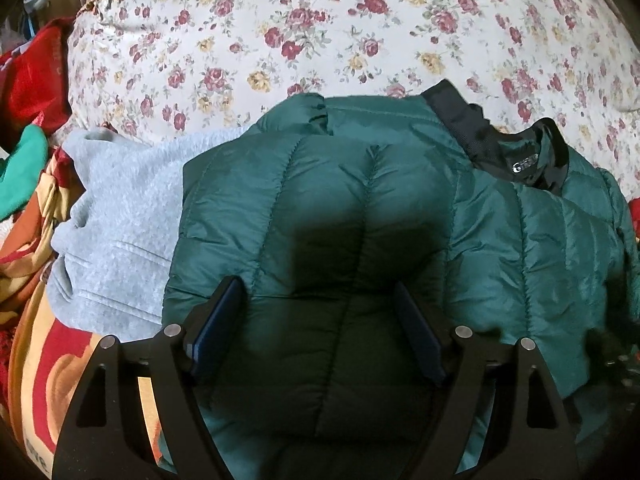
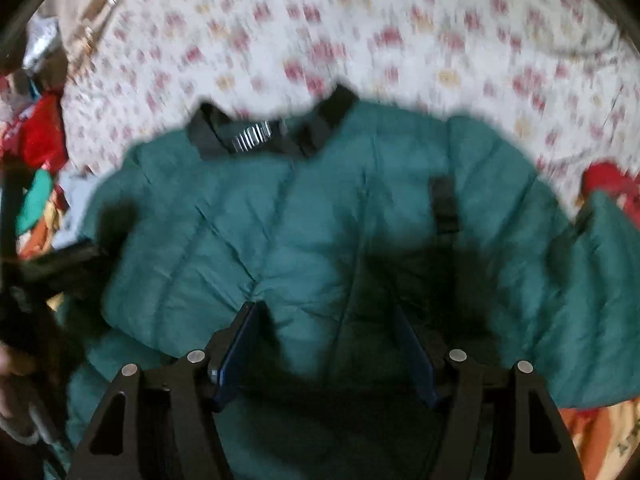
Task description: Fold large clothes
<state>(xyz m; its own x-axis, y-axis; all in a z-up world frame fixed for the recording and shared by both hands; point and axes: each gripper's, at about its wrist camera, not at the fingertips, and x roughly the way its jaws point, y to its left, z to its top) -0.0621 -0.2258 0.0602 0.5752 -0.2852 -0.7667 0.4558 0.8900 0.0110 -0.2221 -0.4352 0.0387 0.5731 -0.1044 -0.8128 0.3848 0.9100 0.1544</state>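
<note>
Green quilted nylon fills the middle of both views: a puffer jacket (image 1: 360, 208) lies spread on a bed covered by a cream sheet printed with red and yellow roses (image 1: 320, 32). Its black collar (image 1: 516, 148), with a small silver label inside, sits at the far end of the jacket, toward the flowered sheet, and in the right wrist view one sleeve (image 2: 592, 300) trails off to the right. The left gripper (image 1: 320, 320) hovers over the jacket's nearer part, its two blue-padded fingers (image 1: 218, 328) set wide apart with only the puffy fabric seen between them and nothing pinched; whether the tips touch the cloth cannot be told. The right gripper (image 2: 328, 340) likewise stands over the jacket's lower middle, its jaws apart at a moderate width and gripping nothing that can be seen, though this view is blurred. Just beside the jacket on the left, and partly under its edge, lies a pale grey fleece garment (image 1: 116, 220). Beyond that, at the left border of the left wrist view, are a bright green cloth (image 1: 24, 168), a red bag or cloth (image 1: 36, 80), and a blanket patterned in red, orange and cream (image 1: 44, 340). At the far left of the right wrist view the other gripper's dark frame and part of a hand (image 2: 16, 376) appear.
</note>
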